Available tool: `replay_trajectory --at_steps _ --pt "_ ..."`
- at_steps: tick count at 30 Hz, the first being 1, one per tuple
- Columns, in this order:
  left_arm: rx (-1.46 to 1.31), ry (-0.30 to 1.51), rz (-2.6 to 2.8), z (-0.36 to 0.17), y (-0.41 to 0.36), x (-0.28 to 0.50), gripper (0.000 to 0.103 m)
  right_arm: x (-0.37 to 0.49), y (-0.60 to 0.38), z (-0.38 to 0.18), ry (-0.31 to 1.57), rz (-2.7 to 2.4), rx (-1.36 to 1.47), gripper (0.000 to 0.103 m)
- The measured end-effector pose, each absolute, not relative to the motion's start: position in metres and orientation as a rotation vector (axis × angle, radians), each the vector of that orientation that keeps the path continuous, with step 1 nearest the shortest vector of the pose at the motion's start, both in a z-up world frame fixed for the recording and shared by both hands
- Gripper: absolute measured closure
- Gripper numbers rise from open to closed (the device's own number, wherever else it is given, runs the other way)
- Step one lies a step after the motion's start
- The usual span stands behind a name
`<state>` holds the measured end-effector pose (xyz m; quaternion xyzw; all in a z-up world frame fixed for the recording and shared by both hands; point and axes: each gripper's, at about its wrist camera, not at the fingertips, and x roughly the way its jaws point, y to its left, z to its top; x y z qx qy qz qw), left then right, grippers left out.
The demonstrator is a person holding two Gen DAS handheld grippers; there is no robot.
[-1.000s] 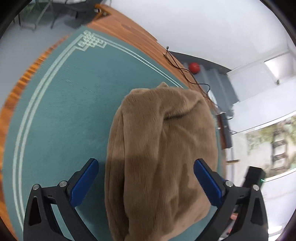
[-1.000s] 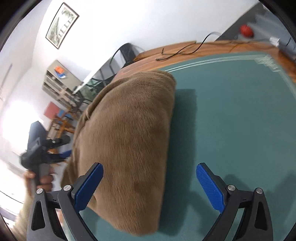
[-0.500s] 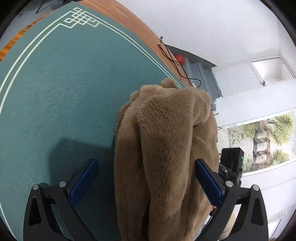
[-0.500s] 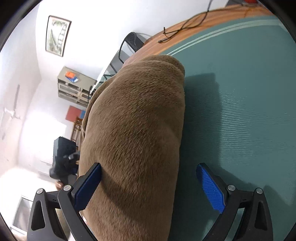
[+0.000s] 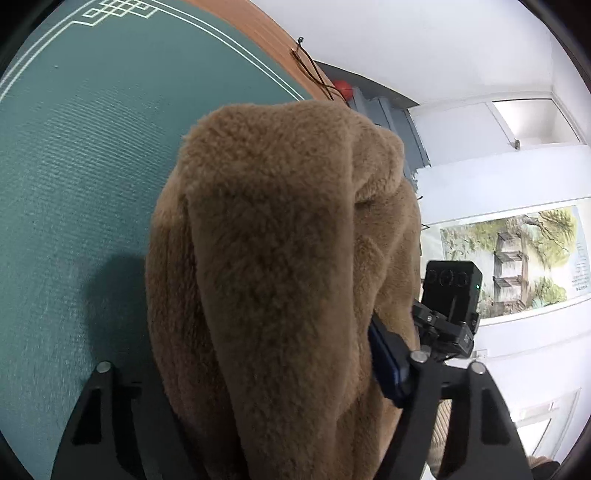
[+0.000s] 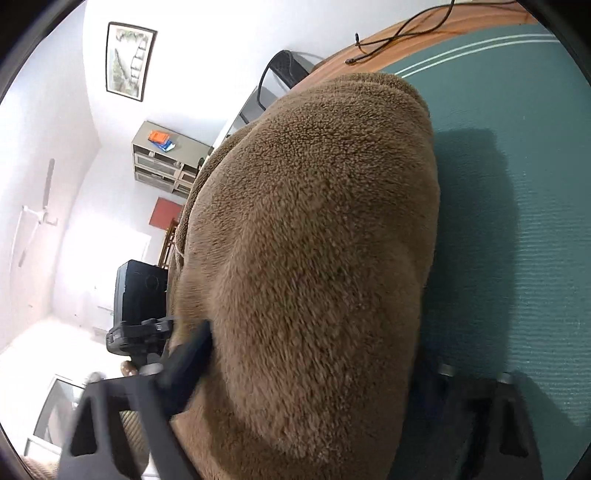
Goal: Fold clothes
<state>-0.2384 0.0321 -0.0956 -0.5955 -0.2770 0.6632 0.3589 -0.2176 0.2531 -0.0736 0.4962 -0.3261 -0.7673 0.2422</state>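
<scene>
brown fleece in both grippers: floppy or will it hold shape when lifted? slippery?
Likely floppy: the fleece drapes in rounded folds between the left gripper fingers. Probably bulky but light for its size, given the thick pile. Slip seems unlikely: the right gripper pads sink into deep fuzz, though layers may slide over each other.

A teal mat [image 5: 74,184] with white border lines covers the wooden table [image 5: 266,33]. A cable [image 6: 402,33] lies on the table edge. Beyond the table stand a shelf [image 6: 162,162], a black chair [image 6: 284,70] and a red ball [image 5: 341,86]. Paintings [image 5: 517,258] hang on the wall.
</scene>
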Motion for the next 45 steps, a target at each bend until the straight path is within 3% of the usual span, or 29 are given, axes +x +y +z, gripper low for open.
replay_trajectory --at_steps 2,5,13,21,27,36,45 --pt "-1.525 -0.696 1.737 -0.087 0.034 -0.232 0.037 -0.211 0.253 -0.068 -0.895 -2.117 1.331 0.039" --pt "-1.513 -0.660 1.776 -0.071 0.040 -0.221 0.043 -0.201 0.250 -0.053 -0.868 -2.167 1.297 0.045" --pt "-1.444 -0.564 1.779 -0.013 0.076 -0.177 0.045 -0.130 0.267 0.002 -0.819 -2.321 1.148 0.046" --pt "-1.396 -0.464 1.648 0.018 0.187 -0.106 0.045 -0.014 0.348 0.041 -0.883 -2.488 1.076 0.046" --pt "-1.433 -0.422 1.560 0.012 0.290 -0.058 0.045 0.059 0.424 0.043 -0.954 -2.608 1.104 0.046" --pt "-1.521 -0.389 1.517 -0.016 0.382 -0.014 0.045 0.126 0.541 0.021 -1.014 -2.660 1.182 0.046" --pt "-1.588 -0.373 1.556 -0.043 0.399 0.004 0.045 0.144 0.589 -0.020 -1.046 -2.629 1.275 0.046"
